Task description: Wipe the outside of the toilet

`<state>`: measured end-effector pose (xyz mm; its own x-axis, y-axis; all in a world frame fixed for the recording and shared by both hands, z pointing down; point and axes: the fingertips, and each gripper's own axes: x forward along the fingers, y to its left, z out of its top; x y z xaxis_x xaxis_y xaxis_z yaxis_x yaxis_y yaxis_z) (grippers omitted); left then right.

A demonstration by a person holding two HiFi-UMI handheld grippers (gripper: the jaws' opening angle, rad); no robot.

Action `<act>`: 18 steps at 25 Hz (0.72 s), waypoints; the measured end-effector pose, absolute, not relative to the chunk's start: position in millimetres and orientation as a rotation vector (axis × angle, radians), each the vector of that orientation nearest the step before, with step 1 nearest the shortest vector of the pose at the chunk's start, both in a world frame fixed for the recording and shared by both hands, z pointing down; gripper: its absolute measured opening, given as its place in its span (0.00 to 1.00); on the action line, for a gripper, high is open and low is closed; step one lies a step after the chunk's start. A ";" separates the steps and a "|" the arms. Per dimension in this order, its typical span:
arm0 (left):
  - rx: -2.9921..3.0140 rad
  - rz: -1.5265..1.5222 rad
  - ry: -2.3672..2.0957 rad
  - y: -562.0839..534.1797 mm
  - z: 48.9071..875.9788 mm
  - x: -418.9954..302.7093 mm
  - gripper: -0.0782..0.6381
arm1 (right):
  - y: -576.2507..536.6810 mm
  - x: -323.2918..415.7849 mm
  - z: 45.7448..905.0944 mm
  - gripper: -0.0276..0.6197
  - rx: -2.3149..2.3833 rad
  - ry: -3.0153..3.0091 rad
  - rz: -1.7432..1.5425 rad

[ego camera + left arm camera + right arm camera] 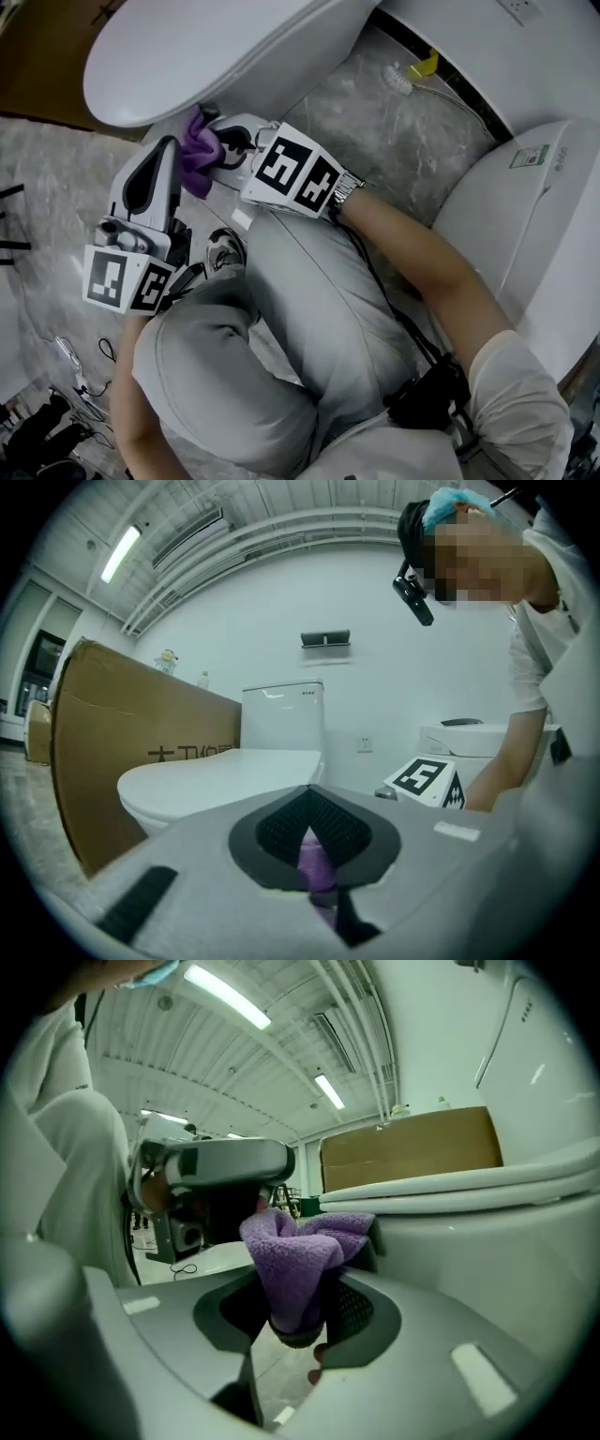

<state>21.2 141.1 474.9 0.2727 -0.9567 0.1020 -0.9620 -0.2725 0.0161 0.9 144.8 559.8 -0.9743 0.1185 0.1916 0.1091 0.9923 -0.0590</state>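
Note:
A white toilet (216,47) fills the top of the head view, lid down. Just under its rim hangs a purple cloth (199,155). My right gripper (223,145) comes in from the right and is shut on it; in the right gripper view the cloth (295,1251) bunches up out of the jaws (298,1330), right beside the toilet bowl (487,1232). My left gripper (172,145) points up at the cloth from below left. In the left gripper view a strip of purple cloth (317,864) sits between its nearly closed pads (309,808), with the toilet (216,780) beyond.
A second white toilet (525,216) stands at the right. A toilet brush (398,80) and a yellow piece (424,64) lie on the marble floor between them. A brown cardboard box (103,752) stands behind the toilet. The person's grey-trousered knees (281,319) fill the middle; cables (75,366) lie lower left.

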 end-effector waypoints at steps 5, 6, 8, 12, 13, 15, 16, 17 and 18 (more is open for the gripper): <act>2.464 0.169 -1.765 131.6 489.4 33.9 0.12 | 103.4 47.8 594.1 0.26 -0.044 -2.937 0.127; 2.461 0.155 -1.755 126.7 490.0 36.3 0.12 | 85.0 59.1 602.9 0.26 0.031 -2.929 0.162; 2.448 0.098 -1.729 116.7 487.6 42.7 0.12 | 45.7 84.4 619.0 0.26 0.207 -2.914 0.233; 2.542 0.152 -1.632 107.7 487.6 65.0 0.12 | -39.2 147.4 658.8 0.26 0.643 -2.808 0.361; 2.576 0.211 -1.605 108.7 495.1 70.2 0.12 | -58.3 163.7 668.4 0.26 0.749 -2.769 0.387; 2.586 0.221 -1.558 106.7 510.0 74.1 0.12 | -96.1 188.6 678.6 0.26 0.929 -2.711 0.413; 2.588 0.195 -1.527 103.5 515.4 75.2 0.12 | -113.8 197.7 680.7 0.26 1.008 -2.688 0.423; 2.596 0.177 -1.502 99.4 519.9 76.0 0.12 | -129.7 205.5 682.8 0.26 1.075 -2.662 0.429; 2.600 0.159 -1.491 94.4 523.7 76.0 0.12 | -143.6 211.7 685.6 0.26 1.125 -2.635 0.429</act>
